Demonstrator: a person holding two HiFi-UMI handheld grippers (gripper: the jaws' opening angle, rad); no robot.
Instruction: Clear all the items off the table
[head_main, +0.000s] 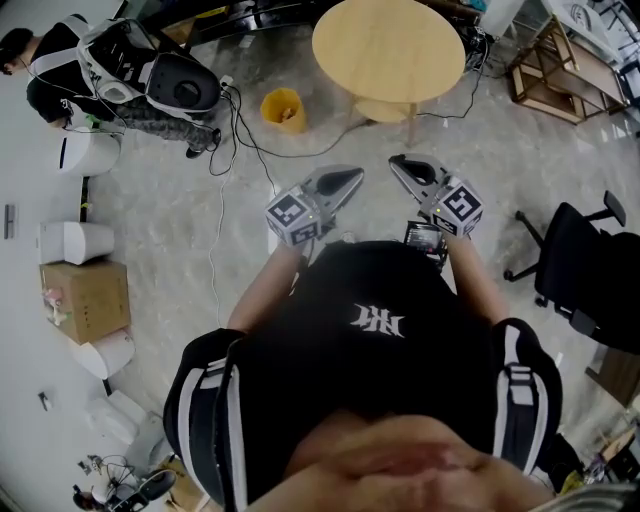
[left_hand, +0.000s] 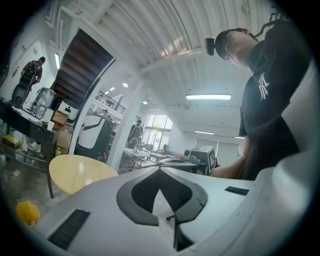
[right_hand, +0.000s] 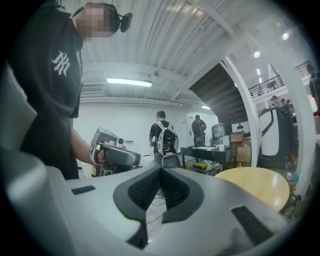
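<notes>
Left gripper (head_main: 352, 180): jaws closed tip to tip, nothing between them. Right gripper (head_main: 398, 164): likewise closed and empty. Both are held out before the person, over the floor, touching nothing. The round wooden table (head_main: 388, 45) stands ahead of both tips, well apart. A yellow bucket (head_main: 283, 110) sits on the floor beside it.

Pale marbled floor (head_main: 180, 230), black office chair (head_main: 585, 270)
</notes>
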